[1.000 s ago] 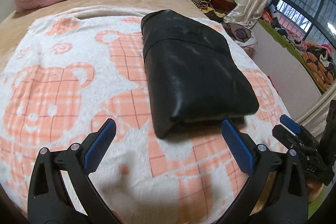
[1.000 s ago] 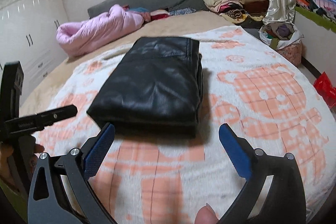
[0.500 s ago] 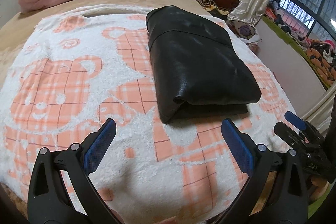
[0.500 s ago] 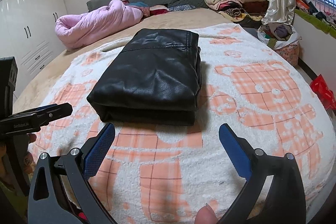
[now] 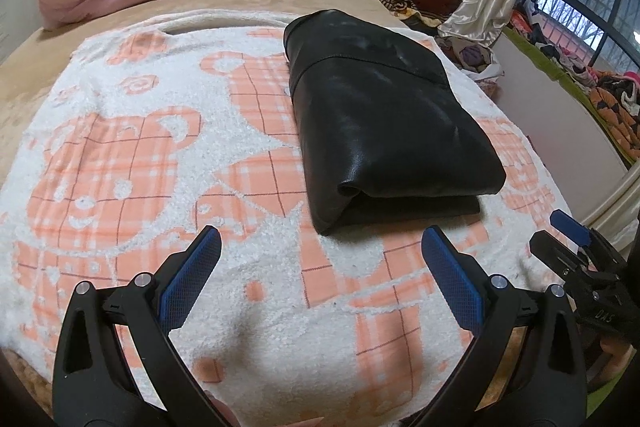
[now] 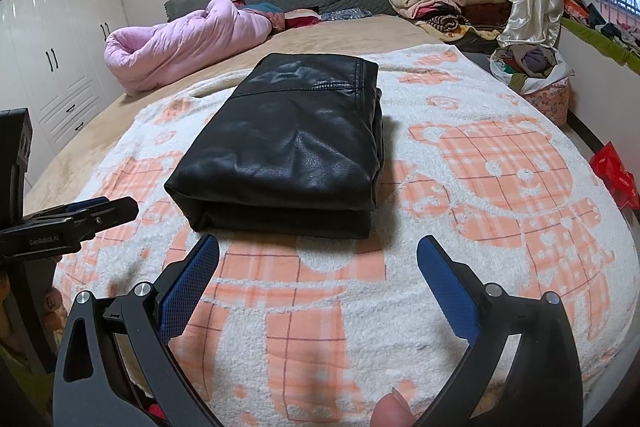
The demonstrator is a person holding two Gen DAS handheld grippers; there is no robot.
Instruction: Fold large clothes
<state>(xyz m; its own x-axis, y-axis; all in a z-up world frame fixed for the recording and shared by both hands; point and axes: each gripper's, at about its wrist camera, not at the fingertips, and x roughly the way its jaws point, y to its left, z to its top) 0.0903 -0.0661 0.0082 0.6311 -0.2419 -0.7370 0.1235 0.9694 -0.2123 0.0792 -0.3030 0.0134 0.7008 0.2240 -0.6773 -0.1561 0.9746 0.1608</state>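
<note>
Blue ribbed pads line the fingers [image 5: 192, 277] of the left gripper [image 5: 320, 267], which are spread wide with nothing between them; the right gripper [image 6: 318, 273] is likewise held agape and empty. Both are poised just short of the near edge of the folded black leather garment [image 5: 384, 131], which lies as a compact rectangular stack on the orange-and-white bear blanket [image 5: 120, 155] spread over the bed. The fold is judged essentially finished, so the step in hand is best done by keeping the fingers clear of the stack: any tidying should be limited to the near edge, where the layers bulge slightly open, and pressed down rather than dragged, since the slick leather could slide and unfold. Both grippers are held low and pointed forward at the garment, side by side, the right one visible beyond the garment's near right corner in the left view.
</note>
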